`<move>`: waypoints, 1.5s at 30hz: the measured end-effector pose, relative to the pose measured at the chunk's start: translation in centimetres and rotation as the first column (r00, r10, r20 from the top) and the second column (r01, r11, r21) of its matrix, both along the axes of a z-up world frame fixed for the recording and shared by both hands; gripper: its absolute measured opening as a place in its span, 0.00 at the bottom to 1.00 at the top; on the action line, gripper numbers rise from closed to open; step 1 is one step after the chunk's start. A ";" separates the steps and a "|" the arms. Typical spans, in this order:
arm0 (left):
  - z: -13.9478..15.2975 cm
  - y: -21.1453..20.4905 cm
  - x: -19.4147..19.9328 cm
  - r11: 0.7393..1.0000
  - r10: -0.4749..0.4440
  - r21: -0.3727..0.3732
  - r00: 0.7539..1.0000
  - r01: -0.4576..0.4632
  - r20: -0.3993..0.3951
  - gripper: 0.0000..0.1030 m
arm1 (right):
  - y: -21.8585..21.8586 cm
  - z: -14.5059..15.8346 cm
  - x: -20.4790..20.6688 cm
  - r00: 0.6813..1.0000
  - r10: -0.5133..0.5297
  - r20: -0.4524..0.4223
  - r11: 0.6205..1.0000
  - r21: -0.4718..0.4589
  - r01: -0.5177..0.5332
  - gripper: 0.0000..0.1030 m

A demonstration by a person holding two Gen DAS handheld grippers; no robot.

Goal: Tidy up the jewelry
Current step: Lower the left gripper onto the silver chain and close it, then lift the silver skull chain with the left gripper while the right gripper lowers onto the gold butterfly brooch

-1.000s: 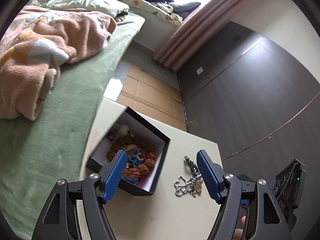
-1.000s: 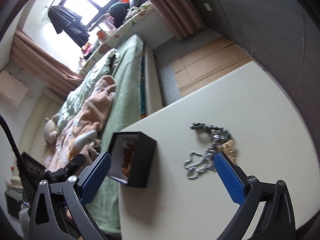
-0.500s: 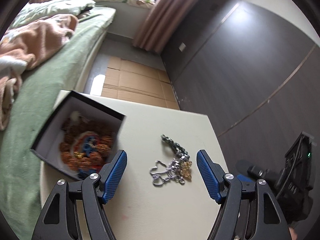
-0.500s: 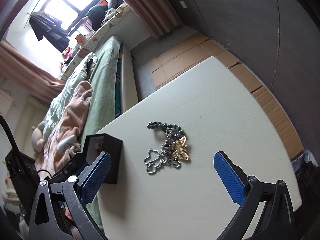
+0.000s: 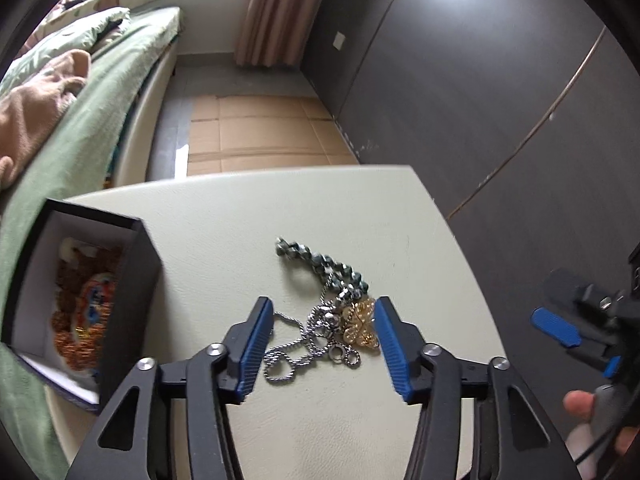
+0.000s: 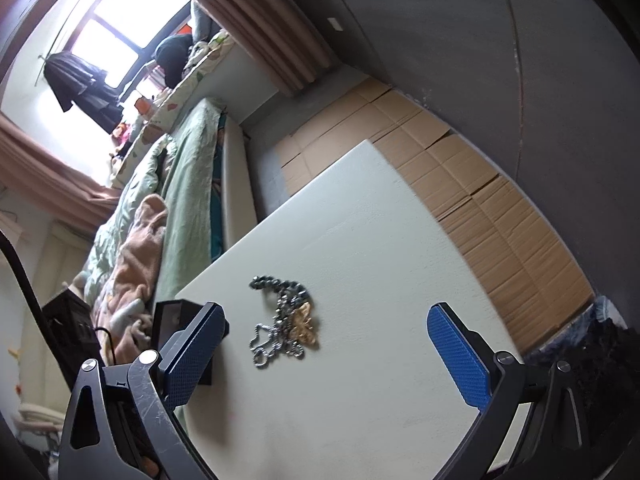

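Left wrist view: pale cream counter (image 5: 360, 208) carries a black square cardboard box (image 5: 132, 280), white-lined, already holding amber bead jewelry. Right of it, apart, lies a tangled pile of silver chain, dark faceted beads and a gold butterfly pendant (image 5: 332, 320). Left gripper (image 5: 322, 336) fingers open, straddling the pile: pick step. Next: lower, close gently. Right gripper (image 6: 324, 344) open, hovering clear.
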State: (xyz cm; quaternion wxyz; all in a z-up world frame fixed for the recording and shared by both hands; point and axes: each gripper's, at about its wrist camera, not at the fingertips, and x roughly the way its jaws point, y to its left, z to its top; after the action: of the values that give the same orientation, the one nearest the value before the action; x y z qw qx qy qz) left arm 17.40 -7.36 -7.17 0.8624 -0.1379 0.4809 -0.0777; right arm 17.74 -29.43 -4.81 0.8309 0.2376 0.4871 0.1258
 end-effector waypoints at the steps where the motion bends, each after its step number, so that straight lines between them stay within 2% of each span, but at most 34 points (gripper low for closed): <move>1: -0.5 -0.2 0.2 1.000 -0.006 0.003 1.000 0.006 -0.013 0.44 | -0.2 -0.1 0.1 1.000 -0.006 -0.002 1.000 0.003 0.006 1.00; 6: -2.2 -1.2 1.1 0.999 -0.012 0.045 1.000 0.013 -0.026 0.41 | -0.8 -1.1 0.6 0.999 -0.021 -0.040 0.999 0.050 0.023 1.00; 10: -3.6 -1.8 1.6 0.998 -0.016 0.067 0.999 0.019 -0.048 0.31 | -0.9 -2.0 1.1 0.997 -0.028 -0.068 0.998 0.060 0.032 1.00; 15: -4.0 -2.6 1.8 0.996 -0.014 0.090 1.000 0.016 -0.021 0.28 | -0.6 -2.5 1.3 0.996 -0.022 -0.088 0.997 0.073 0.029 1.00; 17: -4.1 -2.9 1.7 0.993 -0.020 0.118 1.000 0.021 -0.009 0.26 | -0.3 -2.5 1.2 0.996 -0.015 -0.086 0.997 0.069 0.021 1.00; 18: -4.1 -3.1 1.6 0.992 -0.028 0.127 1.000 0.028 -0.001 0.20 | -0.1 -2.5 1.2 0.996 -0.009 -0.085 0.998 0.067 0.015 1.00; 23: -4.0 -2.8 1.2 0.994 -0.037 0.103 0.999 0.039 -0.017 0.17 | 1.0 -2.6 1.1 0.996 0.024 -0.089 0.998 0.060 -0.019 1.00; 27: -3.3 -1.9 0.8 0.998 -0.026 0.054 1.000 0.027 -0.015 0.16 | 1.8 -3.1 1.1 0.993 0.060 -0.097 0.995 0.086 -0.052 0.98; 28: -2.8 -1.6 0.5 0.998 -0.024 0.050 1.000 0.024 -0.005 0.00 | 1.9 -3.3 1.1 0.993 0.065 -0.099 0.995 0.086 -0.056 0.94; 30: -2.1 -1.1 0.3 0.999 -0.023 0.025 1.000 0.022 0.007 0.00 | 2.4 -3.6 1.2 0.991 0.078 -0.110 0.994 0.087 -0.068 0.86; 34: -0.7 -0.1 -0.1 1.000 -0.003 -0.010 0.999 0.003 0.035 0.00 | 3.3 -4.3 1.2 0.988 0.098 -0.123 0.992 0.086 -0.087 0.76; 38: -0.1 0.5 -0.1 0.999 -0.007 -0.043 0.999 0.009 0.049 0.00 | 4.6 -5.1 1.5 0.983 0.119 -0.142 0.992 0.063 -0.111 0.71; 41: -0.8 0.7 0.5 0.999 0.018 -0.037 1.000 -0.019 -0.003 0.00 | 5.4 -5.8 1.7 0.979 0.126 -0.160 0.992 0.046 -0.120 0.71; 44: -1.9 1.1 0.8 0.997 0.032 -0.072 0.997 -0.037 -0.068 0.01 | 5.4 -6.2 1.8 0.978 0.118 -0.174 0.993 0.047 -0.111 0.71; 45: -2.2 1.1 0.9 0.996 0.042 -0.081 0.995 -0.049 -0.088 0.05 | 5.2 -6.0 1.9 0.979 0.107 -0.174 0.994 0.051 -0.099 0.71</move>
State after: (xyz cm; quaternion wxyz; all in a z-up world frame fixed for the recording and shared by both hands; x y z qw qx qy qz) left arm 18.33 -6.24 -9.41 0.8358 -0.1877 0.5109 -0.0718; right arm 19.59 -24.24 -10.84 0.7717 0.2399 0.5676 0.1574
